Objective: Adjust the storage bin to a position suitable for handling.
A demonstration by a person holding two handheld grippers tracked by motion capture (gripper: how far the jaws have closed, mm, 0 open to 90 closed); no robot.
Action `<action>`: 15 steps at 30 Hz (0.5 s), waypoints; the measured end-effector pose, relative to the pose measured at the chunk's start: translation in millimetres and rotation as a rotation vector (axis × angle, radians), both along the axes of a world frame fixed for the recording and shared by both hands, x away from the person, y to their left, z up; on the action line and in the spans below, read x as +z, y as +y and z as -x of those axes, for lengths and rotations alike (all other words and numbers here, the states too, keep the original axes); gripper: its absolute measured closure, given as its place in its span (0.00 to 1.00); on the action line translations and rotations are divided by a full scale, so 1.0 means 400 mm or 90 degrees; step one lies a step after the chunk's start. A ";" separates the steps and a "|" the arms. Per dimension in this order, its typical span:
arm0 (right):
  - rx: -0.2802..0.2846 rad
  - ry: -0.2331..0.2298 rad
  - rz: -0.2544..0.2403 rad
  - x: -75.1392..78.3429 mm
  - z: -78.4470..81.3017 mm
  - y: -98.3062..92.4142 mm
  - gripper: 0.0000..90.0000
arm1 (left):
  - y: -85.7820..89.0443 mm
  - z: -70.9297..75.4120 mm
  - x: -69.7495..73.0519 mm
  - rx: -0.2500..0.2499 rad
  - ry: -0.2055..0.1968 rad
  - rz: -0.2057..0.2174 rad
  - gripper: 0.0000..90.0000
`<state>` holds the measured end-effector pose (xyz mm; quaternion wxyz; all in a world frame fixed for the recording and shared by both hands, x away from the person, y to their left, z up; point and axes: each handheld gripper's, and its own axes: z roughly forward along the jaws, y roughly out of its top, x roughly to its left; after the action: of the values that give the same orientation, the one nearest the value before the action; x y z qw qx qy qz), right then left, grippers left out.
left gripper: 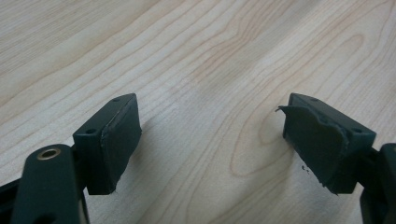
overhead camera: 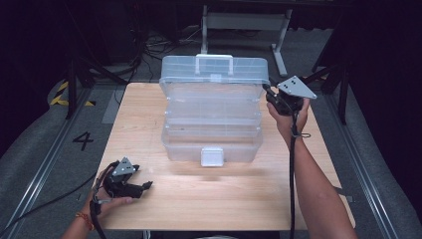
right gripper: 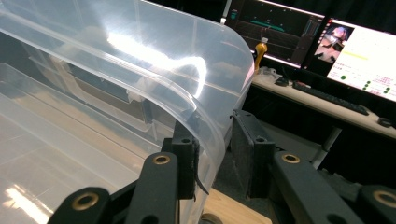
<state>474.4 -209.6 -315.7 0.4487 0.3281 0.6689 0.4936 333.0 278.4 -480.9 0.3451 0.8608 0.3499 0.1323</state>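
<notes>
At the box's right corner, the right gripper (overhead camera: 272, 97) straddles the clear lid (right gripper: 154, 70), jaws slightly apart; the left gripper (left gripper: 210, 140) rests wide open. Lower the lid slowly, evenly.

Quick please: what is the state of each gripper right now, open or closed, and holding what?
Left gripper: open, nothing between its jaws, above the bare table.
Right gripper: jaws around the clear box lid's edge; grip cannot be told.

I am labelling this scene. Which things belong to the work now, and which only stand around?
In the work:
- clear plastic toolbox
- its raised lid, with the right gripper around its edge
- left gripper, open over the table

Standing around:
- monitors
- keyboard
- yellow bottle
</notes>
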 end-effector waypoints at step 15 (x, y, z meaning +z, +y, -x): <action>-0.019 -0.010 0.015 0.020 -0.035 0.004 0.92 | 0.000 0.000 0.000 0.000 0.000 0.000 0.22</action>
<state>488.2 -207.8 -307.8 0.4648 0.3289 0.6661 0.4817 333.0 278.4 -481.0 0.3450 0.8608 0.3498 0.1326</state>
